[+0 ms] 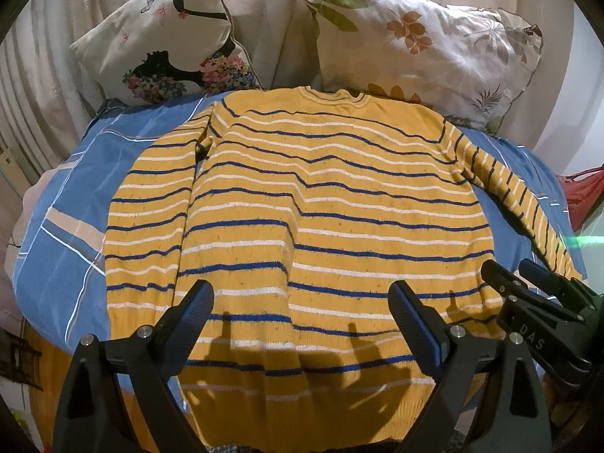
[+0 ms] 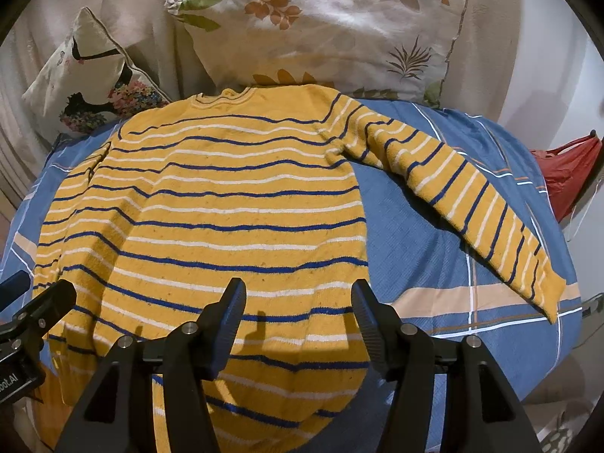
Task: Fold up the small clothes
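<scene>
My left claw (image 1: 300, 302) stood wide, holding nothing, poised over the hem end of the yellow striped sweater (image 1: 321, 204). My right claw (image 2: 298, 302) was equally wide and empty, over the sweater's lower right part. In the left wrist view, I could read "DAS" on the right claw's body just to the right; in the right wrist view, part of a label ending "ool.AI" showed on the left claw's body at the left edge. The sweater lay flat ahead of both claws on the blue checked bedspread (image 2: 434, 234), one sleeve (image 2: 472, 204) stretched away to the right. Beyond its collar leaned a leaf-print pillow (image 2: 332, 30) and a flower-print cushion (image 1: 166, 45).
</scene>
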`<state>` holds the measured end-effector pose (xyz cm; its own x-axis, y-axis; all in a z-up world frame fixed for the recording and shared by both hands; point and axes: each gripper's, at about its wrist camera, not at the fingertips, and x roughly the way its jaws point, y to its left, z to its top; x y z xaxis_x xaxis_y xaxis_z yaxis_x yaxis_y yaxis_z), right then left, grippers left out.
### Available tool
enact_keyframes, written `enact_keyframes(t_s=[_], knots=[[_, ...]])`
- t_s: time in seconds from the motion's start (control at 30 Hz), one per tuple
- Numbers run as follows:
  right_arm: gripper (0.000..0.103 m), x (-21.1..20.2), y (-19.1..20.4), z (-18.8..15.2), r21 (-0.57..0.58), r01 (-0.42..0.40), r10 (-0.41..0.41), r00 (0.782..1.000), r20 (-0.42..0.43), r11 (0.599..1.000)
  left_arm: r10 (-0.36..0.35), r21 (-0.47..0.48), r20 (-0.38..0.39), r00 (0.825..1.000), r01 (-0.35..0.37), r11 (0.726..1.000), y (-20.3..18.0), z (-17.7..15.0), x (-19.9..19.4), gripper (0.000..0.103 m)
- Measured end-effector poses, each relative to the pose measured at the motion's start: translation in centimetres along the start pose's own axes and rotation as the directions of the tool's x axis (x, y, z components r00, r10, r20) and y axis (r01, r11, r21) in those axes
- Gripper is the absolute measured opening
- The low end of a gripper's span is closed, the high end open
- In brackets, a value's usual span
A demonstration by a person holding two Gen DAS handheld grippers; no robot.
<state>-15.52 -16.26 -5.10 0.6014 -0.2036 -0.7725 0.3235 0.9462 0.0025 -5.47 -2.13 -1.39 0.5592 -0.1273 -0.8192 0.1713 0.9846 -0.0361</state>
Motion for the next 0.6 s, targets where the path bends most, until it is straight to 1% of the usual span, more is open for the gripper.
enact_keyframes(t_s=[0.23,0.4,0.6], knots=[[0.063,0.07,0.23,-0.15,0.002,0.001,-0.001,1.000,0.000,1.000,-0.006,0.002,-0.014,1.000,0.006,1.000,-0.04,-0.39,0.17,0.093],[0.066,0.17,0.06,-0.28,0.004,0.004,-0.003,1.000,-0.003,1.000,-0.012,-0.003,-0.034,0.999,0.012,1.000,-0.05,-0.46,0.62,0.093],[0.066,0.38,-0.19,-0.30,0.007,0.005,-0.005,1.000,-0.007,1.000,-0.017,0.001,-0.040,0.999,0.017,1.000,-0.22,-0.30,0.91,0.093]])
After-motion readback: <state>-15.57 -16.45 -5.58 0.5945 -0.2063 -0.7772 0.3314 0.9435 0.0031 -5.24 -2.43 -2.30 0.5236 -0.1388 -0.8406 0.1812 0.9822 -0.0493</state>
